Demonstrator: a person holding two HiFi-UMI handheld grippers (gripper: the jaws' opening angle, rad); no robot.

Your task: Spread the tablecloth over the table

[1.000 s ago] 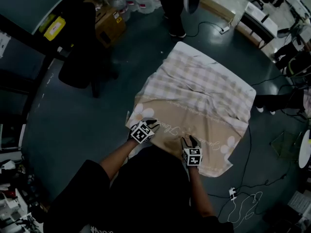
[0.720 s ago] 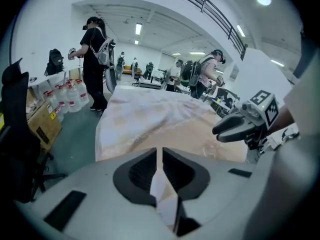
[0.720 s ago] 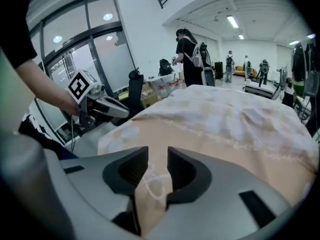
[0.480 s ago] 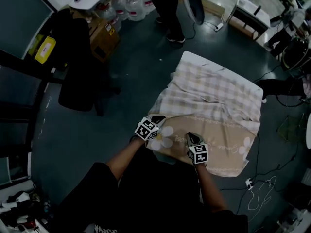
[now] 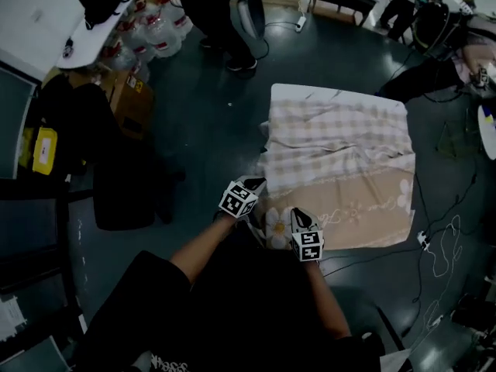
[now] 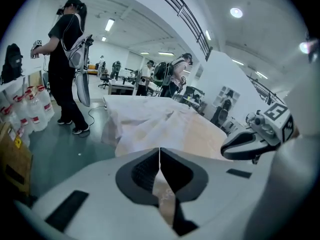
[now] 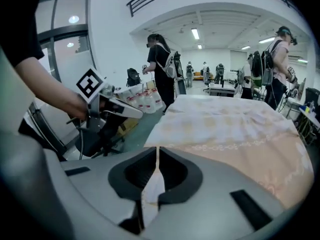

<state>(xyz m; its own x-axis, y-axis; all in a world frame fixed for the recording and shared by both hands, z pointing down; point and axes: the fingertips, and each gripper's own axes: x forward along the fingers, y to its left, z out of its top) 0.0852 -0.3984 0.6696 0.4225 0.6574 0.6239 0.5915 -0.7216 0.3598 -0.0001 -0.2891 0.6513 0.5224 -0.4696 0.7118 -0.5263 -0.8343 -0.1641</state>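
In left gripper (image 5: pixel 254 184), right gripper (image 5: pixel 297 217): tablecloth (image 5: pixel 341 153)

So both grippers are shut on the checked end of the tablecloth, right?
Not the checked end. The left gripper and right gripper are shut on the tan flowered end of the tablecloth, as the head view shows. The right gripper's jaws have just been closing, with the cloth between them.
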